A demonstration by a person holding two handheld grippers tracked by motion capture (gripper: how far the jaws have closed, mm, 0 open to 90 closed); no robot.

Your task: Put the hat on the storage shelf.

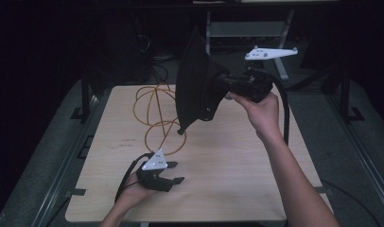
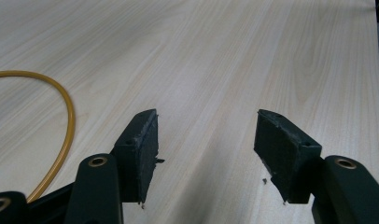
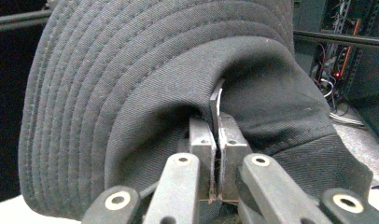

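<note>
**Black hat pinched above the tabletop, left gripper idle near the front edge**

The right gripper [image 3: 214, 154] has its jaws pressed together on a fold of a black hat [image 3: 145, 93]; in the right gripper view the two pads meet with only a thin strip of the fabric and a stiff band end showing between them. The fold belongs to the crown, and the stitched brim fans out around and above the jaws in rows of concentric seams. From the high view, the right gripper [image 1: 226, 85] is held up in the air by the right hand [image 1: 258, 111] over the far right part of the tabletop [image 1: 256, 189], and the hat [image 1: 195, 80] hangs from it on edge, brim facing left, its lowest point hovering over the middle of the board without touching it.

The left gripper [image 2: 206, 144] has its jaws spread well apart with nothing between them; bare light wood shows in the gap. In the high view it [image 1: 173, 172] sits low near the front left corner of the tabletop, held by the left hand [image 1: 133, 191] and pointing toward the right edge.

An orange cable [image 1: 157, 113] lies in loose loops on the far left part of the tabletop, partly behind the hat, and one curve of it [image 2: 66, 121] passes just to the side of the left gripper.
</note>
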